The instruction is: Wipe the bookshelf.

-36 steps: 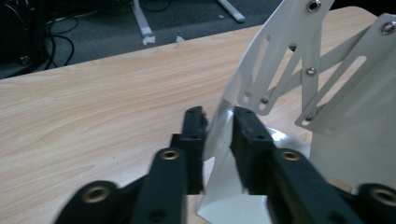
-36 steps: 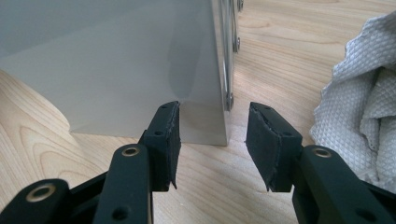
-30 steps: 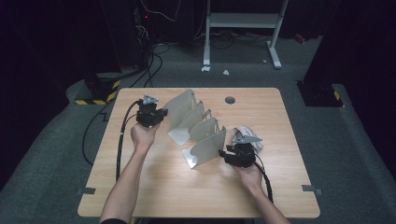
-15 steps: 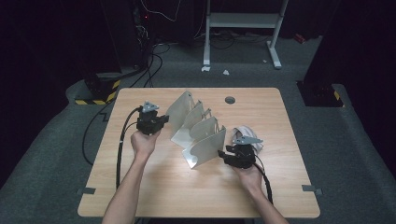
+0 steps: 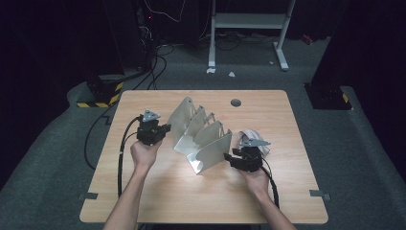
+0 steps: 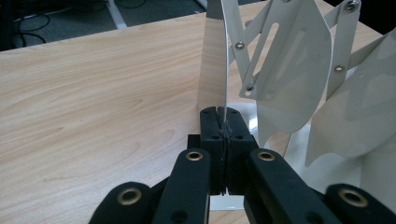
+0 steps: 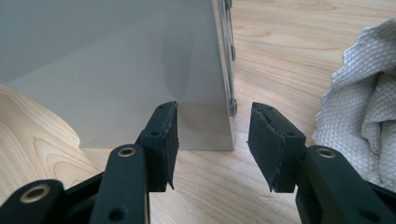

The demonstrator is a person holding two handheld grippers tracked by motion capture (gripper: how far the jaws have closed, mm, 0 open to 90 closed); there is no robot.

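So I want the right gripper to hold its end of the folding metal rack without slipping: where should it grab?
Probably the thin upright edge of the end plate, approached level from the rack's outer end, one pad on each flat face. The right gripper is open with that edge between its pads; the left gripper is shut on the far plate's edge likewise.

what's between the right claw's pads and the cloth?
Bare wood in the right gripper view: the right claw straddles the rack's end plate; cloth lies apart beside it.
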